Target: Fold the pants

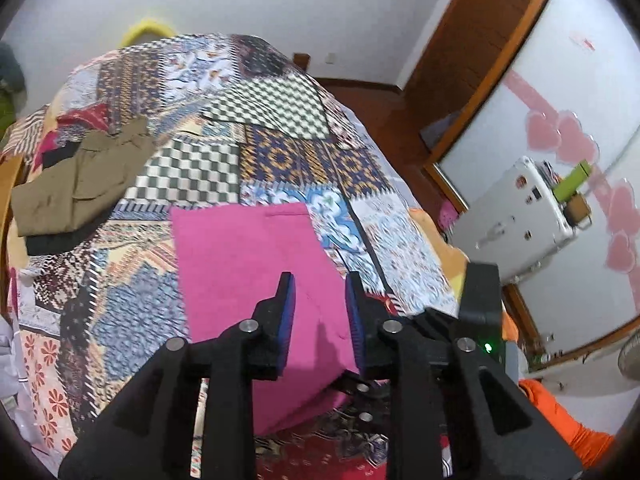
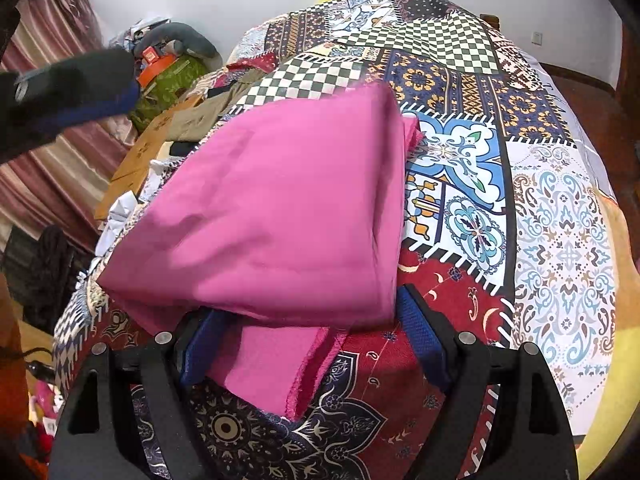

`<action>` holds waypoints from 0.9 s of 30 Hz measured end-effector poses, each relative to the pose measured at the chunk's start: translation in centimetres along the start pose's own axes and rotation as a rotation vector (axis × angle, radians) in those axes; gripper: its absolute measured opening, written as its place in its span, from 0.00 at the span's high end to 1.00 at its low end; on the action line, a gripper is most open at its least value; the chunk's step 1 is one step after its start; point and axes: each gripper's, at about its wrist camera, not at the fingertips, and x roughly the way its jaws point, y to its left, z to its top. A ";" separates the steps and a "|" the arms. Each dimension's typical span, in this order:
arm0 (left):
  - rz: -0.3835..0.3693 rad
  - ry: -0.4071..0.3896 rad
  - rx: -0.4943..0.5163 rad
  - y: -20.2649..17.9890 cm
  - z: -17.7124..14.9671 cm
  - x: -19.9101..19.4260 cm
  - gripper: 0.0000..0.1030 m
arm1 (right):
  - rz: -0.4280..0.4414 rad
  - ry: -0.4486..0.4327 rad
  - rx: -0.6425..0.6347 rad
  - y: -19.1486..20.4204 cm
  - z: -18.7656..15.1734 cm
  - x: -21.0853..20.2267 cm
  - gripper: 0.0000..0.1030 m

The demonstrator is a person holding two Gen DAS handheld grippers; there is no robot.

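The pink pants [image 2: 276,208] are seen folded into a thick rectangular stack on the patchwork bedspread [image 2: 560,240], with a lower layer of the same cloth sticking out from under the stack's near edge.

The right gripper [image 2: 316,332] is held with its jaws wide apart. That near edge and the protruding layer are found between the blue-padded fingers [image 2: 424,340], but the pads are not pressed on the cloth. The left pad is partly hidden under the folded edge, so contact there cannot be told.

The left gripper [image 1: 320,308] is seen above the pants [image 1: 248,280] with a narrow gap between its fingers. Pink cloth is seen through that gap, beyond the pads [image 1: 286,316]; nothing is clamped between them. In the right wrist view this gripper is shown blurred, well up and to the left of the right fingers.

Olive-brown clothing [image 1: 80,188] is piled far beyond and left of the left fingers.
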 end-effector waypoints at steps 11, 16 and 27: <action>0.330 0.004 0.092 5.8 4.5 4.6 0.44 | -0.005 -0.002 -0.001 0.0 0.0 0.0 0.21; 0.342 0.132 0.095 9.1 6.6 10.3 0.44 | -0.009 -0.002 0.001 0.1 0.0 -0.1 0.21; 0.497 0.271 0.239 11.0 5.1 17.8 0.28 | -0.022 0.002 0.010 -0.4 0.5 0.0 0.21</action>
